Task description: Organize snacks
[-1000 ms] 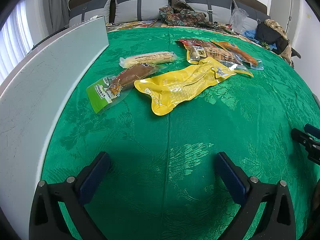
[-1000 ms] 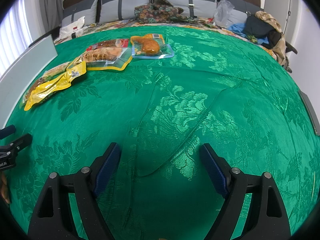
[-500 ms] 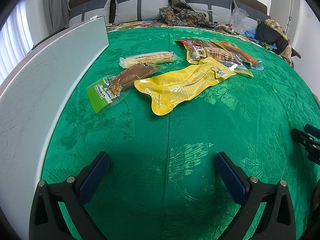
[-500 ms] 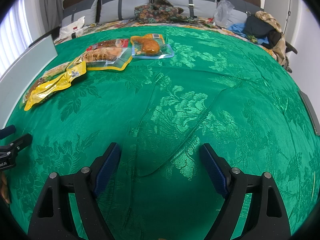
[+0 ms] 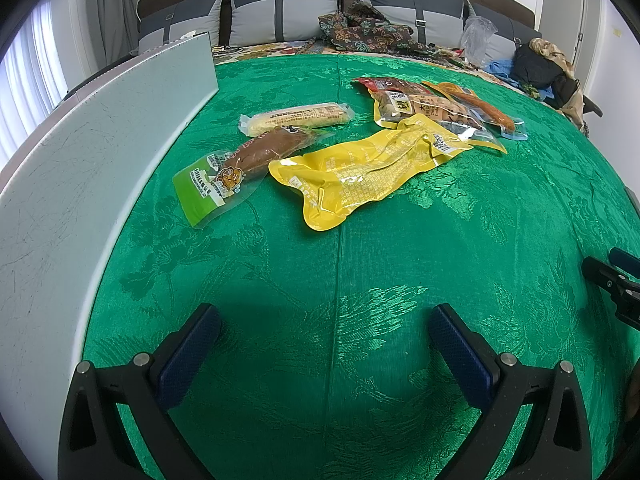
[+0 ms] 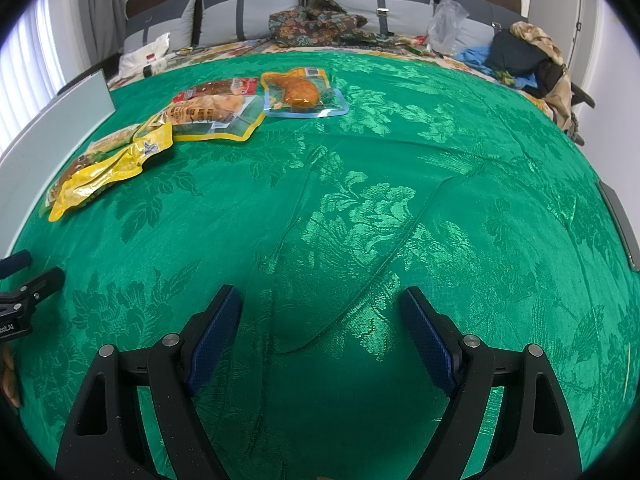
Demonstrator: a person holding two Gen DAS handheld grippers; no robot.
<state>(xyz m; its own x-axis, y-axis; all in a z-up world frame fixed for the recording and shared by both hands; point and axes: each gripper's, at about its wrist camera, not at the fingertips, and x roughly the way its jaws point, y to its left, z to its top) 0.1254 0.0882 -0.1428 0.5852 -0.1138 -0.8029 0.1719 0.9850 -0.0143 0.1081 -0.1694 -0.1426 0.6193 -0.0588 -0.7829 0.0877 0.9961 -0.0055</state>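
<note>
Both of your grippers hover low over the near edge of the table, and neither carries anything; the left gripper [image 5: 326, 326] has its jaws spread wide over bare cloth, and the right gripper [image 6: 320, 308] is released just the same. No snack has been picked up yet, so the step in hand looks like choosing a first packet.

The snacks lie in a loose row toward the table's far left part, beside the pale board [image 5: 80, 152] that stands along the left edge; nearest your left gripper are the green-labelled pouch [image 5: 240, 164] and the yellow pouch [image 5: 360, 168], whose edges touch or overlap; behind them lies the cream stick pack [image 5: 296, 118]; further right, the tan snack bag [image 6: 212, 114] overlaps the red pack [image 6: 218, 87], with the blue-edged pouch [image 6: 302, 94] just beside them.

Go for the yellow pouch first, as it is closest and lies on top; these are flat, slick, vacuum-sealed films, so come in low at a free seam edge rather than pressing down on the middle; a pinch on the bulge would likely slide off.

The green tablecloth [image 6: 380, 220] is a woven damask with raised creases; it may ruck up under dragged jaws, so lift rather than sweep; take overlapping packets one at a time.
</note>
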